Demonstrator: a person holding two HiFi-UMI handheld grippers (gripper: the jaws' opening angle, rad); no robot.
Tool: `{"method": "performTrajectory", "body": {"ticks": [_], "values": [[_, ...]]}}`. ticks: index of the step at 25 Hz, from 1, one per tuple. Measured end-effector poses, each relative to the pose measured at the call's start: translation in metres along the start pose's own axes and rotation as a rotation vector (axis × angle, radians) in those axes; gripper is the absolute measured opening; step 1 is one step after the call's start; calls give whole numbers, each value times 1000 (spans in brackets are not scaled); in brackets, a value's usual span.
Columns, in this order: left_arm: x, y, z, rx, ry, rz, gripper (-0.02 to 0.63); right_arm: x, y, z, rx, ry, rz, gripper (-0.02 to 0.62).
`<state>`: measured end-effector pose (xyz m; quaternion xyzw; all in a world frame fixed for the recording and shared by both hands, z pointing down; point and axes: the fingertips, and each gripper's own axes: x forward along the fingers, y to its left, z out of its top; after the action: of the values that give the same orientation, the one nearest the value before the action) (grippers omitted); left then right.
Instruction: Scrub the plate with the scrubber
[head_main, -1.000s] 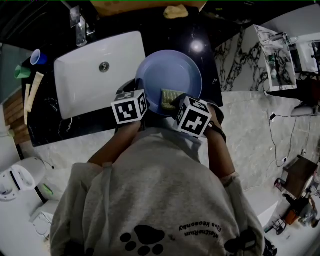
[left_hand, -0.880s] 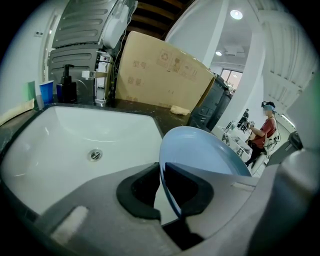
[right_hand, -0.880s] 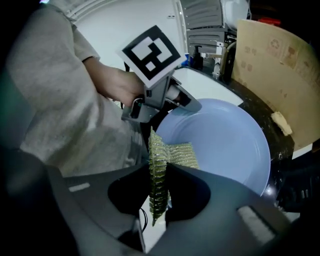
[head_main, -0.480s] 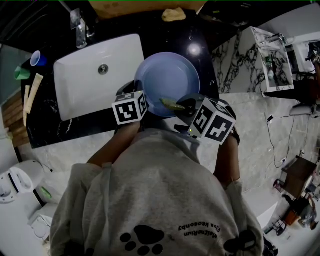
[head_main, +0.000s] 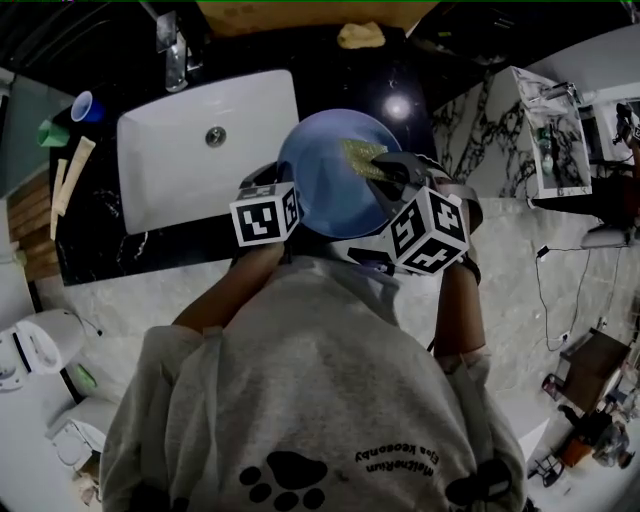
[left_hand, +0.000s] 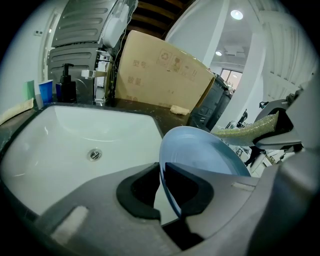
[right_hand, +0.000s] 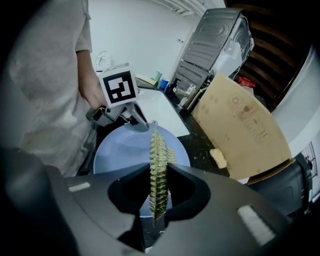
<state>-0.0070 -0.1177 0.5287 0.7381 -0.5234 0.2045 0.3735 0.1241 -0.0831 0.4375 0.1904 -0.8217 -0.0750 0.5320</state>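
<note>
A light blue plate (head_main: 325, 175) is held tilted over the dark counter, just right of the sink. My left gripper (left_hand: 162, 186) is shut on its near rim, and the plate (left_hand: 205, 155) stands edge-on between the jaws. The right gripper (right_hand: 158, 196) is shut on a thin yellow-green scrubber (right_hand: 159, 165), which hangs edge-on above the plate (right_hand: 122, 150). In the head view the scrubber (head_main: 362, 155) lies over the plate's far right part. From the left gripper view, the scrubber (left_hand: 246, 132) sticks out at the right above the plate's rim; whether it touches the plate I cannot tell.
A white sink (head_main: 190, 150) with a drain and a faucet (head_main: 175, 55) lies left of the plate. A cardboard box (left_hand: 160, 75) and a yellow sponge (head_main: 360, 36) stand at the counter's back. A blue cup (head_main: 85, 105) sits far left.
The right gripper has carried the scrubber from the plate's near rim up and across to its far right part, turning as it went. The left gripper and the plate have stayed put.
</note>
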Motion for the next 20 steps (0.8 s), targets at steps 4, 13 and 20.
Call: {"method": "performTrajectory", "body": {"ticks": [4, 13, 20], "values": [[-2, 3, 2, 4, -2, 18, 40, 4, -13, -1, -42, -2, -65, 74], [0, 2, 6, 7, -11, 32, 40, 29, -25, -16, -213, 52, -115, 75], [4, 1, 10, 19, -26, 30, 41, 65, -21, -38, -318, 131, -37, 75]]}}
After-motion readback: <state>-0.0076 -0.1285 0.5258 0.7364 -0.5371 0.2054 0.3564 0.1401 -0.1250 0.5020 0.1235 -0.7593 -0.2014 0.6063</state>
